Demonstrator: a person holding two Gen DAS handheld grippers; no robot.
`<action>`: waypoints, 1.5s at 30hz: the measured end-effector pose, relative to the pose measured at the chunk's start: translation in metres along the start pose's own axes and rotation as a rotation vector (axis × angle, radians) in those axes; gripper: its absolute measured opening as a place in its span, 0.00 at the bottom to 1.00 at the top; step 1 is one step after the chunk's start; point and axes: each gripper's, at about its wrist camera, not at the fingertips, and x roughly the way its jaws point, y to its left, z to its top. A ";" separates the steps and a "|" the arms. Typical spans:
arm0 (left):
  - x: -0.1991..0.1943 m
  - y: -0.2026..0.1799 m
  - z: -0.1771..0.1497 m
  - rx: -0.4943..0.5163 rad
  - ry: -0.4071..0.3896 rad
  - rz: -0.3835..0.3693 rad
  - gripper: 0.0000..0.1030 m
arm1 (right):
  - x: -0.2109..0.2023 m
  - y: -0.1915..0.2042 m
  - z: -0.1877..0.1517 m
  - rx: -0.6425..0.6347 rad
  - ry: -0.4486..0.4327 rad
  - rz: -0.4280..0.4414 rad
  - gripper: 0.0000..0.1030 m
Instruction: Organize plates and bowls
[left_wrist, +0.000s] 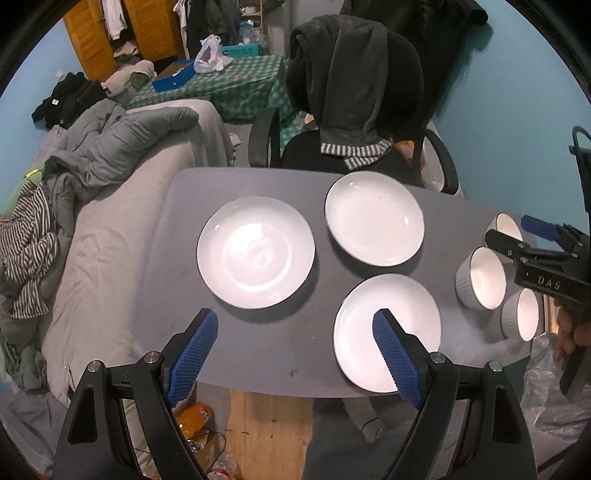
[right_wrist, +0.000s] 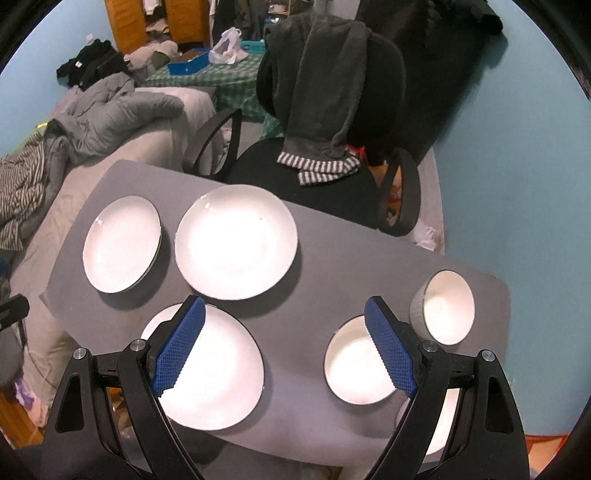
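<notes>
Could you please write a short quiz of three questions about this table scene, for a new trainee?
1. How many plates lie on the grey table?
2. True or false: the bowls are already stacked inside one another.
3. Which claw has a bowl behind its finger pad? A) left claw B) right claw

Key
1. Three: the left plate, the far plate and the near plate, all flat and apart.
2. False. The far bowl, the middle bowl and the near bowl stand separately.
3. B. The right claw is open above the middle bowl; the left claw, also open, is over the near plate.
</notes>
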 end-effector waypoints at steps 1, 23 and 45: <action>0.004 0.002 -0.002 -0.001 0.008 -0.003 0.85 | 0.002 0.001 0.000 -0.004 0.004 0.002 0.84; 0.101 -0.008 -0.036 0.024 0.176 -0.158 0.85 | 0.086 0.022 -0.052 -0.026 0.169 0.082 0.84; 0.172 -0.038 -0.060 0.032 0.325 -0.166 0.85 | 0.139 0.009 -0.080 0.019 0.313 0.153 0.76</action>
